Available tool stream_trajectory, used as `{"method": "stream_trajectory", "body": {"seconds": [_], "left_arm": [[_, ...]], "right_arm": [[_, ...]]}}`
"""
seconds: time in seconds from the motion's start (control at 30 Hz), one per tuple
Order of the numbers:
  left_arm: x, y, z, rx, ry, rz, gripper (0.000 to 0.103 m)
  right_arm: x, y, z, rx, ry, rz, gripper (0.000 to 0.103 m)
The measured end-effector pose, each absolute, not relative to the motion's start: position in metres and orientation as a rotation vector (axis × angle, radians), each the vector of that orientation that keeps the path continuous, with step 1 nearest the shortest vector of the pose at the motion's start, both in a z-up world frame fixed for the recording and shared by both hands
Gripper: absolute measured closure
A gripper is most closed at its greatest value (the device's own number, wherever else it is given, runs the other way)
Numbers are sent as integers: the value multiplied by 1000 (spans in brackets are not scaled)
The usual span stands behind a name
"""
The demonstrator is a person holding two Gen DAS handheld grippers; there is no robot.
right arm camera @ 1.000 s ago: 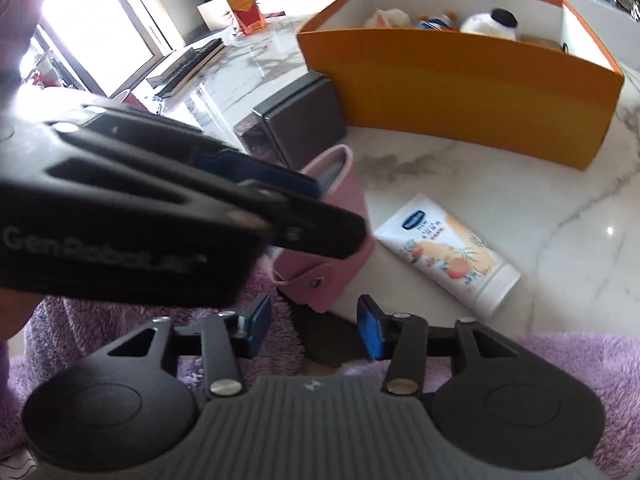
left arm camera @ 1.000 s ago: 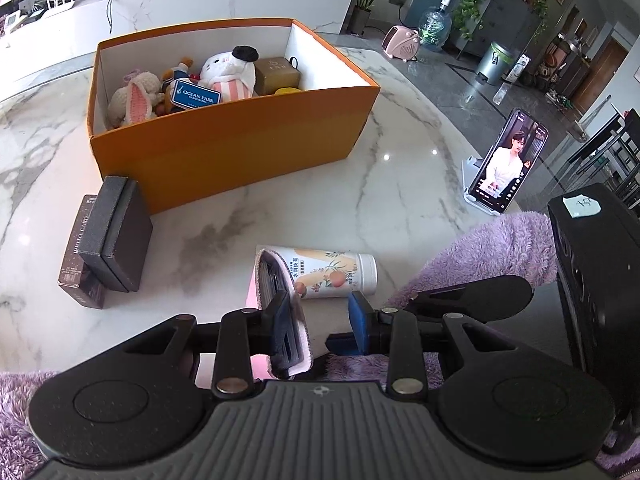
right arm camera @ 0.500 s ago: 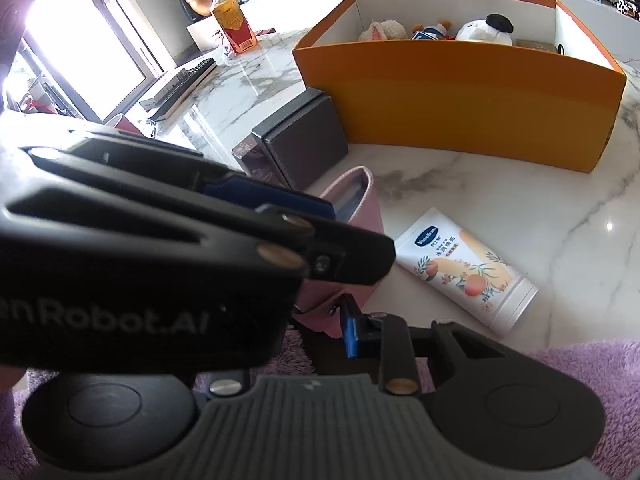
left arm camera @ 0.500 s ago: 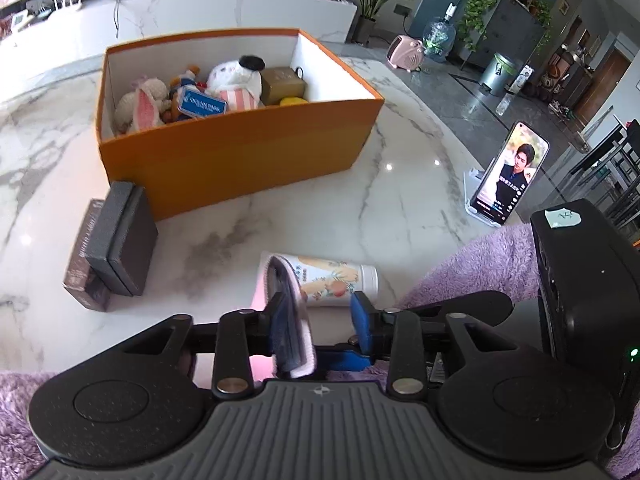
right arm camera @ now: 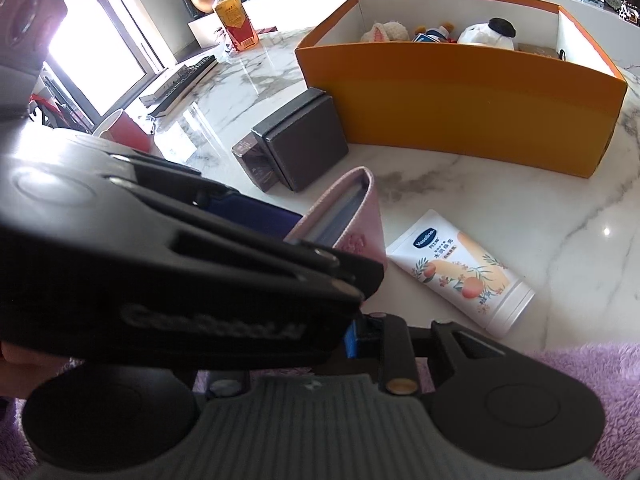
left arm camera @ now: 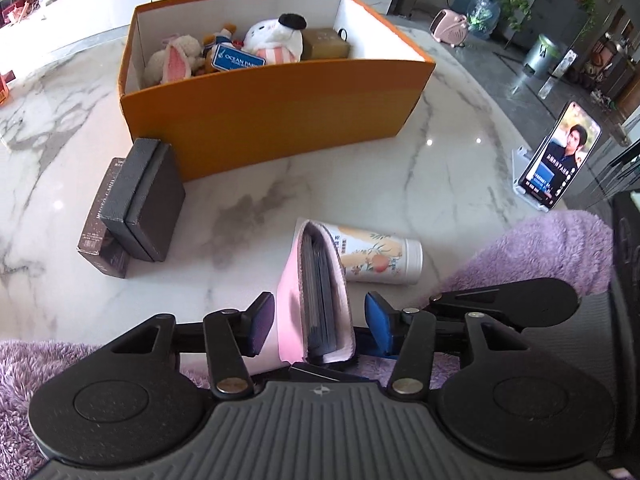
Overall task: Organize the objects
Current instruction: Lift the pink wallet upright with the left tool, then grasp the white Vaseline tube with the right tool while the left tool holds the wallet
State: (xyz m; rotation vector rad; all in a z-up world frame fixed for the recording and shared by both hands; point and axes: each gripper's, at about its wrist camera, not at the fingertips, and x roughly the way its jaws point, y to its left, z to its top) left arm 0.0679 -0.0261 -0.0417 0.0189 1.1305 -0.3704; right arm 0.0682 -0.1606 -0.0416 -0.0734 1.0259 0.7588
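A pink card wallet [left arm camera: 316, 304] stands on edge between the jaws of my left gripper [left arm camera: 318, 326], which are open with a gap on each side. It also shows in the right wrist view [right arm camera: 352, 220]. My right gripper [right arm camera: 320, 332] is under the left one and mostly hidden; one blue pad [right arm camera: 354, 334] shows at the wallet's base. An orange box [left arm camera: 280, 108] with plush toys stands behind. A Vaseline tube [left arm camera: 380, 254] lies on the marble, and two dark boxes [left arm camera: 136, 208] stand left of it.
A phone on a stand [left arm camera: 558, 156] is at the right table edge. A juice bottle [right arm camera: 234, 22], a keyboard [right arm camera: 180, 84] and a red cup [right arm camera: 124, 130] are at the far left. Purple fuzzy sleeves [left arm camera: 540, 248] are near the camera.
The left gripper's jaws have spread away from the wallet. The right gripper has moved in under the left one at the wallet's base. Both views have shifted closer to the box.
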Motion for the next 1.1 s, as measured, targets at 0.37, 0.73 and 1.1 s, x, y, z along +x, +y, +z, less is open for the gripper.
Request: {"method": "stream_trajectory", "body": {"seconds": [0.37,0.73,1.1], "left_arm": [[71,-12,-43,39,1124,-345,82],[78,-1,-43,13,1138,-354,81],[82,4,-48,1,1153,-361,81]], "right_arm": [[67,-161,-39,-194,1002,772,61],[112,-165,-41,-486,942,629,38],[150,-152,-72,-569,1064,670,37]]}}
